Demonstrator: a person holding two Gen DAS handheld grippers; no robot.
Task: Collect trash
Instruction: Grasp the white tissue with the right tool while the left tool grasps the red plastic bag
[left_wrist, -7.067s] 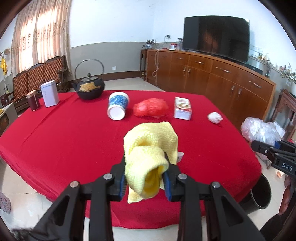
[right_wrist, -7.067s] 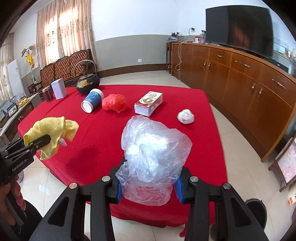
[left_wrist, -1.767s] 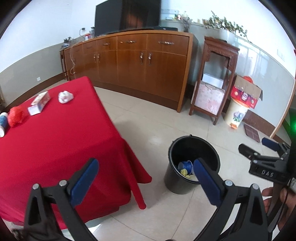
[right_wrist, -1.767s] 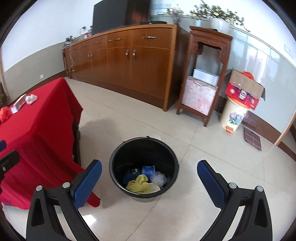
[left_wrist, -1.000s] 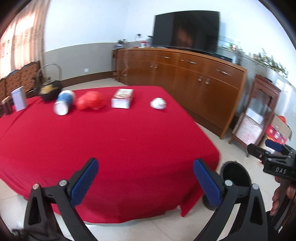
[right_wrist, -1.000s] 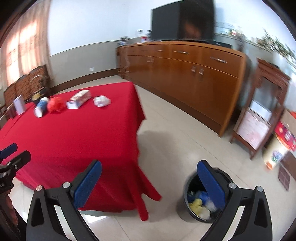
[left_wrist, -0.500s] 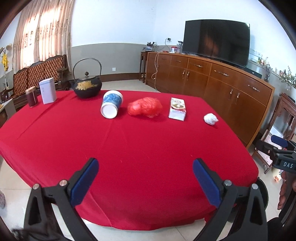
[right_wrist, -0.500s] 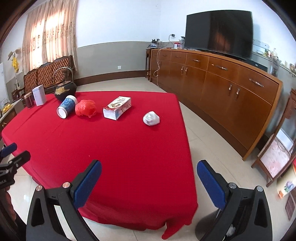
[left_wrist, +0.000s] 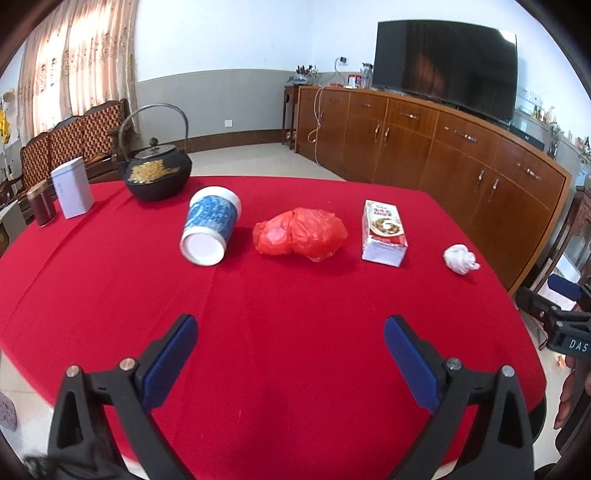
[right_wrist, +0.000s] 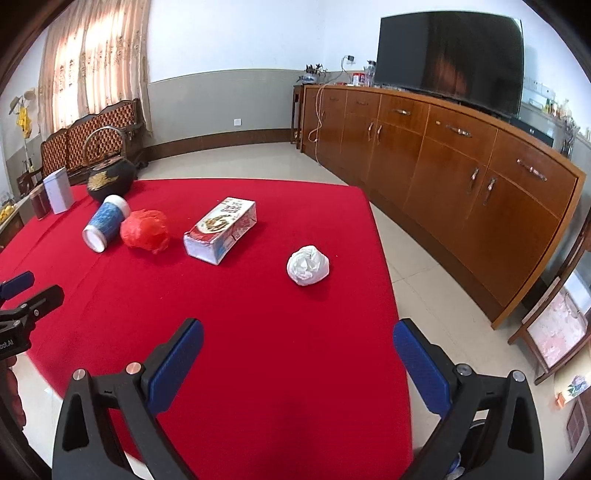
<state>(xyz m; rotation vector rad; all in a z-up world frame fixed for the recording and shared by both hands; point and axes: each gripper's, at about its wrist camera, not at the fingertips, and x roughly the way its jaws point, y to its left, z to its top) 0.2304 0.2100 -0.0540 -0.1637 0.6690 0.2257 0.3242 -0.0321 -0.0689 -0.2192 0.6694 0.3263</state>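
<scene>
Trash is lying in a loose row across the far half of the tabletop (left_wrist: 92, 295): a blue-and-white paper cup (left_wrist: 210, 230) tipped on its side, a crumpled red plastic bag (left_wrist: 301, 238), a carton (left_wrist: 384, 232) and a white wad (left_wrist: 460, 258) sitting close to the right edge. Both tools are hanging over the near edge with nothing in them; the left gripper (left_wrist: 290, 356) is standing with its blue pads spread wide, and the right gripper (right_wrist: 297, 360) is gaping just as wide.

From where I am standing, the cup looks like the trickiest pick. Its long axis is running from the far edge toward the near one, closed white base pointing at the near edge, so a nudge from the side could be sending it rolling along the cloth. The carton is lying flat, long axis also running near to far, one short end facing the grippers; gripping across its narrow width seems safer than along its length. The wad is sitting near enough to the edge that a clumsy approach might be knocking it onto the floor. The black teapot (left_wrist: 157, 175), the white tin (left_wrist: 72, 192) and the dark jar (left_wrist: 40, 203) at the far left corner do not look like trash, and sweeping them up would be a mistake.
</scene>
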